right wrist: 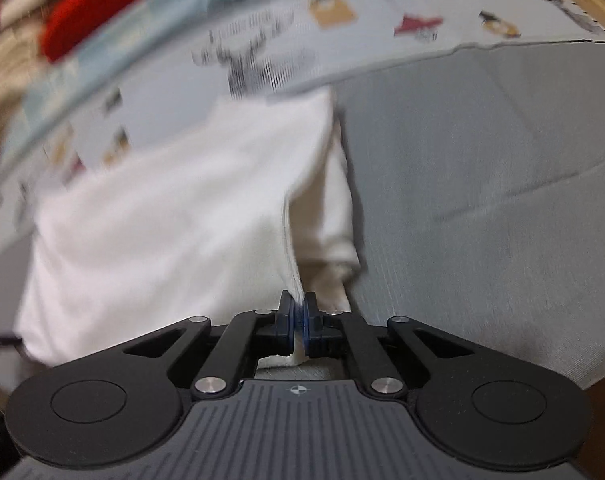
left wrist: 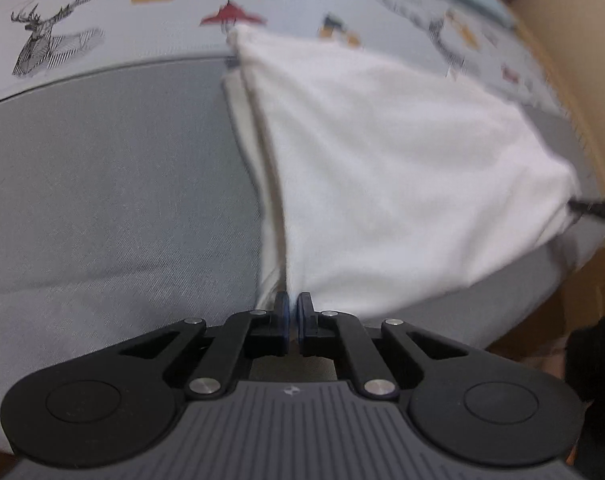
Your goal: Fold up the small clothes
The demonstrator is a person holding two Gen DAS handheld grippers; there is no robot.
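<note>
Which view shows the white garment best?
Left wrist: the white garment spreads wide, its folded edge runs up from the left gripper. The right wrist view is more blurred, showing it pinched in the right gripper.

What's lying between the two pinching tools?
The white garment spans the whole stretch: the left gripper pinches one corner, the right gripper the other. The left wrist view shows it best, above the grey cover.
</note>
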